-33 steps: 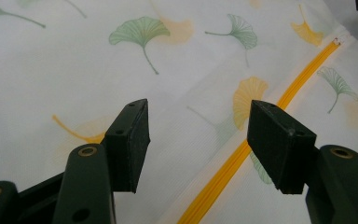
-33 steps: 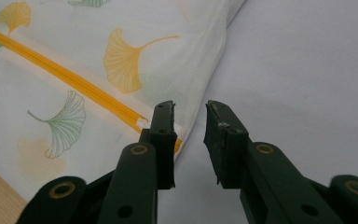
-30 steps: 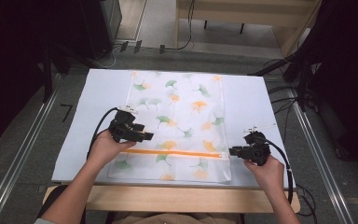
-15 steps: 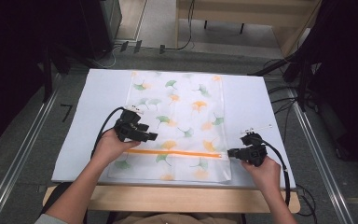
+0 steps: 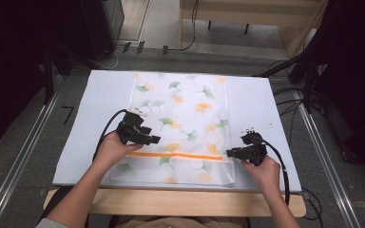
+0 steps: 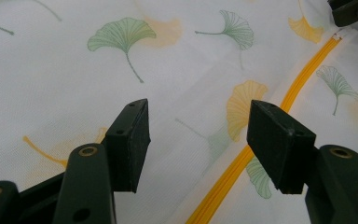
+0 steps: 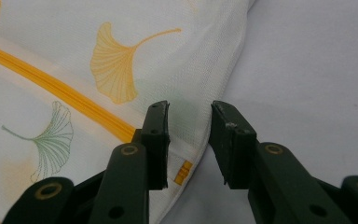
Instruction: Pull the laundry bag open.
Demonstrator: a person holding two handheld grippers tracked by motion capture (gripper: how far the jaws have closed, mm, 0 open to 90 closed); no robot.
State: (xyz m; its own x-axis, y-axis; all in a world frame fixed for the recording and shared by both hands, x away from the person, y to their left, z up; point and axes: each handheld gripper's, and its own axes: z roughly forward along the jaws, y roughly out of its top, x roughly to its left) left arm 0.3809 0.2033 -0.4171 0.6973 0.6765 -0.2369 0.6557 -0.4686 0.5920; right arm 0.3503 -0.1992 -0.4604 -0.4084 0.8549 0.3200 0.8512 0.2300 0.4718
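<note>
Fingers of left gripper spread, hovering over mesh zipper bag lying mid-bench; right gripper parted, straddling its 3 o'clock edge. Fabric looking light, limp; gripping near orange zipper seems best.

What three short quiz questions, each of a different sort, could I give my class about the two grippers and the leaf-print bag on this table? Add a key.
1. True or false: the left gripper is clamped shut on the orange zipper.
2. Multiple choice: the right gripper sits at the bag's A) far edge, B) zipper end by the side edge, C) middle.
3. Fill in: the bag is printed with green and ______ leaves.

Key
1. False: its jaws stand wide apart above the bag.
2. B: its jaws are a little apart, astride the bag's edge where the zipper ends.
3. Orange.
</note>
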